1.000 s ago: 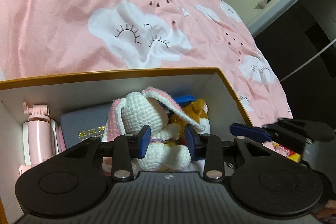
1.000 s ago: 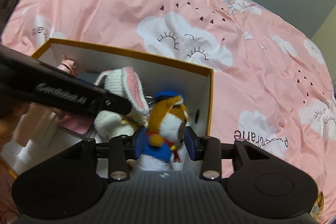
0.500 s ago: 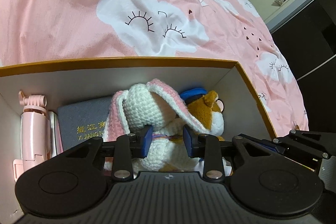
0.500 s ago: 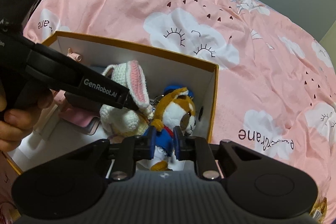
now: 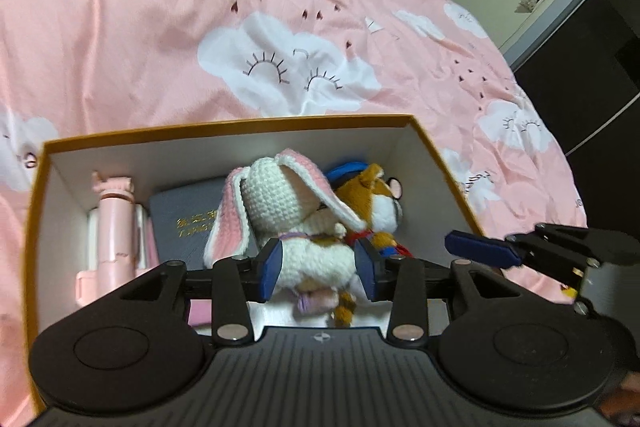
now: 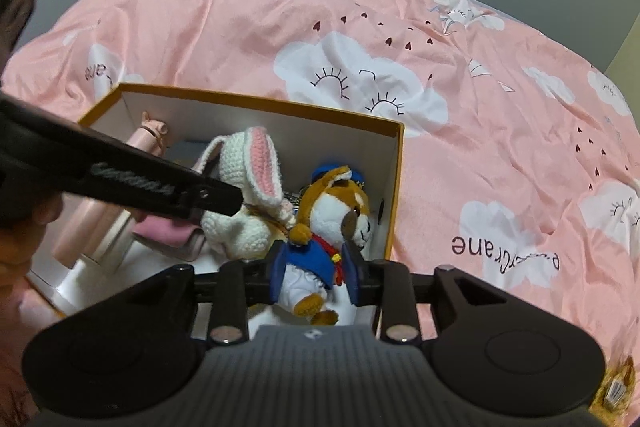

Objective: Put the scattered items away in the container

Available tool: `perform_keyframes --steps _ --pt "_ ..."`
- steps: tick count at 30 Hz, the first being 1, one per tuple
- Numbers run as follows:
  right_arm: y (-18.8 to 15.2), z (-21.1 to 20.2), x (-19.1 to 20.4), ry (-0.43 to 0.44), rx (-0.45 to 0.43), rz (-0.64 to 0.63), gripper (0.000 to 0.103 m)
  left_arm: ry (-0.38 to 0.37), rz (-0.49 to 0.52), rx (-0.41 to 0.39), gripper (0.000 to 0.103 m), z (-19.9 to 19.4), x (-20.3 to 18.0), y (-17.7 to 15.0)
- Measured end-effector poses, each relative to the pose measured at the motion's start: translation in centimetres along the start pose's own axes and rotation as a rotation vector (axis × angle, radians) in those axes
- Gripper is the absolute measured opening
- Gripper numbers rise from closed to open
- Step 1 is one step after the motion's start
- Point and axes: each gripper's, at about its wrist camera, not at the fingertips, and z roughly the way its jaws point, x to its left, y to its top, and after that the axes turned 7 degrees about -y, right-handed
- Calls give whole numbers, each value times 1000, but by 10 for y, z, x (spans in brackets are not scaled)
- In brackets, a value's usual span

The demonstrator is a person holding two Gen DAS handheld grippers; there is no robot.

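Your left gripper (image 5: 316,269) has just opened its jaws, pads clear of the crochet rabbit (image 5: 296,227); your right gripper (image 6: 316,277) has likewise widened around the dog plush (image 6: 332,215). Both toys sit released inside the box (image 6: 394,187) on the pink duvet (image 5: 160,27), beside the passport (image 5: 188,223)

Our left claw (image 5: 317,269) and right claw (image 6: 316,277) look alike: matte black ribbed bodies, two round discs each, silver screws on black link arms, blue finger pads (image 5: 269,267). White lettering marks one arm's side.
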Motion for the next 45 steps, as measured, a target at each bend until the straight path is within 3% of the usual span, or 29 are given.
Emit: perform_keyframes --steps 9,18,31,45 --pt "-9 -32 2 34 -52 51 44 40 55 -30 46 -46 -27 -20" --pt "-26 -68 11 38 -84 83 52 142 71 -86 46 -82 -47 -49" --pt "-76 -118 31 119 -170 125 56 253 65 -163 47 -138 -53 -129" --pt "-143 -124 52 193 -72 131 56 277 -32 -109 49 -162 -29 -207"
